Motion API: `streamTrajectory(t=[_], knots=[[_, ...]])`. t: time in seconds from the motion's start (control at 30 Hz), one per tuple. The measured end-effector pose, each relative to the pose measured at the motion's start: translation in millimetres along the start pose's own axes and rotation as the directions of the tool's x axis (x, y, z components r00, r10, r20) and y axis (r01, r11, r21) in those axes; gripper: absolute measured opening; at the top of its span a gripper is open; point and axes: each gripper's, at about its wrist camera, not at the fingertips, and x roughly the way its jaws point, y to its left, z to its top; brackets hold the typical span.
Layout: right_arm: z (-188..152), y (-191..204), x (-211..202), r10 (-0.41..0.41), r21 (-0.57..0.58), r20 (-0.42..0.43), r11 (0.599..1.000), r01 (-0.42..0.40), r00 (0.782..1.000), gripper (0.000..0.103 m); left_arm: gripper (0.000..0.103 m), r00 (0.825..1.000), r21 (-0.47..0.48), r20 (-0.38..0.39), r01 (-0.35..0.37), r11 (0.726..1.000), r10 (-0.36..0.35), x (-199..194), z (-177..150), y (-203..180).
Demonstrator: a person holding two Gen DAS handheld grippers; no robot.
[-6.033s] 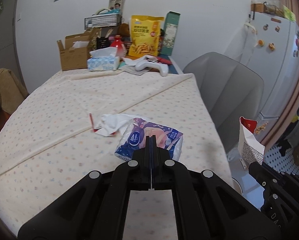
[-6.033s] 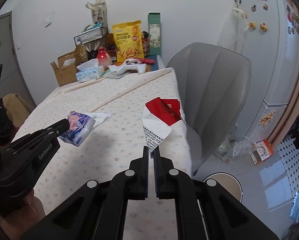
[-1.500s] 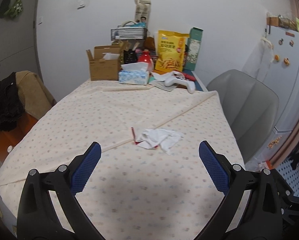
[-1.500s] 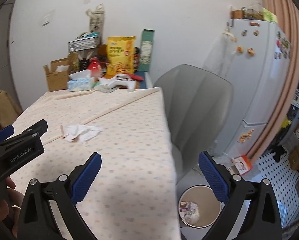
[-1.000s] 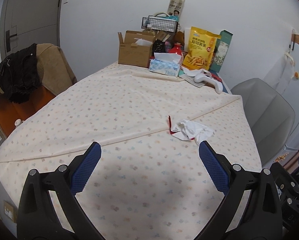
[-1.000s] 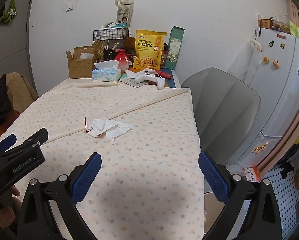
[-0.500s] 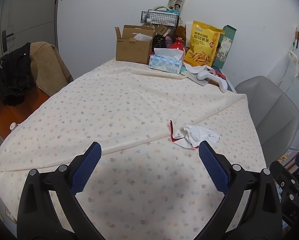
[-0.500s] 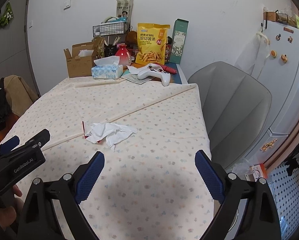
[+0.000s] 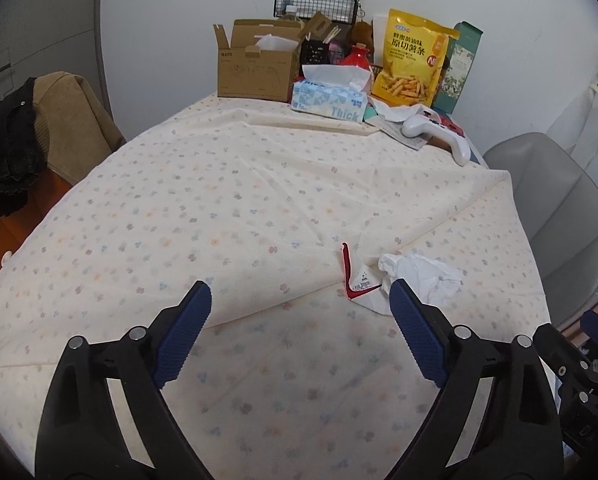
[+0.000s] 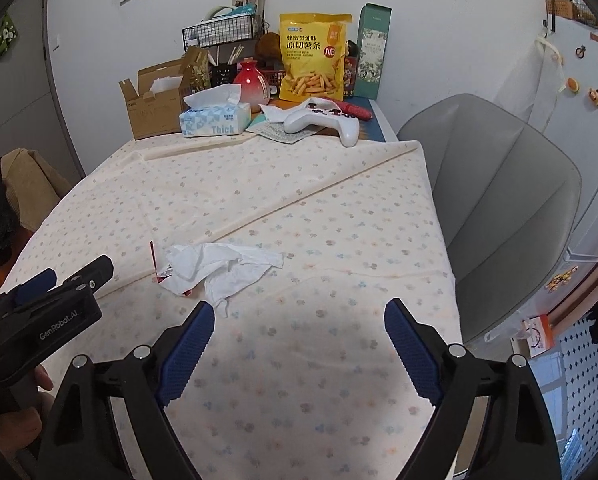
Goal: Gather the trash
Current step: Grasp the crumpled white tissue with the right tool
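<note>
Now the crumpled tissue (image 10: pixel 223 268) and red-edged wrapper (image 9: pixel 359 280) lie ahead-left of the right gripper (image 10: pixel 299 320), probably nearer it than the left gripper (image 9: pixel 299 304); both jaws have just been narrowing yet stand apart, empty.

A table (image 10: pixel 339 360) under a flower-dotted cloth carries a crumpled white tissue (image 10: pixel 227 268) over a red-edged wrapper (image 9: pixel 357 280) near its middle; at the far end stand a cardboard box (image 9: pixel 255 66), tissue pack (image 9: pixel 329 100), yellow snack bag (image 10: pixel 313 58) and white game controller (image 10: pixel 327 118).

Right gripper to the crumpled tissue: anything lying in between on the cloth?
Nothing: in the right wrist view only bare flowered tablecloth lies between the right gripper and the crumpled tissue. Its jaws, which have just been closing slightly, are open and empty.
</note>
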Motion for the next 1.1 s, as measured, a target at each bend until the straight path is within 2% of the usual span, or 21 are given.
streamTrajectory(t=[0.13,0.3,0.57,0.63,0.67,0.7,0.73,0.9,1.1], knots=[[0.9,-4.9,13.2,0.007,0.021,-0.019,1.000,-0.007,1.000,0.083,0.081,1.000,0.016,-0.018,-0.002,1.000,0.002,14.2,2.2,-6.5],[0.9,-9.0,26.0,0.010,0.033,-0.039,0.999,-0.009,0.999,0.082,0.067,0.998,0.014,-0.058,0.018,1.000,-0.017,35.9,4.2,-12.6],[3.9,-8.0,54.0,0.039,0.039,-0.084,0.999,-0.036,0.996,0.078,0.055,0.995,0.010,-0.086,0.052,0.999,-0.051,64.5,12.4,-19.4],[6.0,-5.4,59.1,0.050,0.037,-0.087,0.998,-0.047,0.995,0.078,0.047,0.994,0.016,-0.090,0.059,0.998,-0.057,70.2,14.6,-22.4],[7.0,-3.8,61.8,0.056,0.037,-0.089,0.998,-0.053,0.994,0.078,0.036,0.994,0.016,-0.093,0.064,0.998,-0.062,72.5,15.5,-23.2],[7.6,-2.3,63.5,0.060,0.036,-0.091,0.998,-0.057,0.994,0.078,0.014,0.993,0.015,-0.099,0.072,0.997,-0.070,76.3,16.2,-23.6],[8.8,0.0,67.0,0.067,0.032,-0.096,0.997,-0.064,0.993,0.077,0.003,0.992,0.011,-0.103,0.073,0.997,-0.071,78.0,16.6,-23.5],[9.6,14.7,76.0,0.101,0.008,-0.113,0.995,-0.101,0.988,0.074,0.001,0.998,0.003,-0.057,0.013,1.000,-0.013,71.4,20.6,-14.2],[4.0,40.3,88.9,0.148,-0.030,-0.145,0.988,-0.153,0.978,0.067,0.001,0.999,-0.011,-0.052,-0.016,1.000,0.015,68.7,22.0,3.1]])
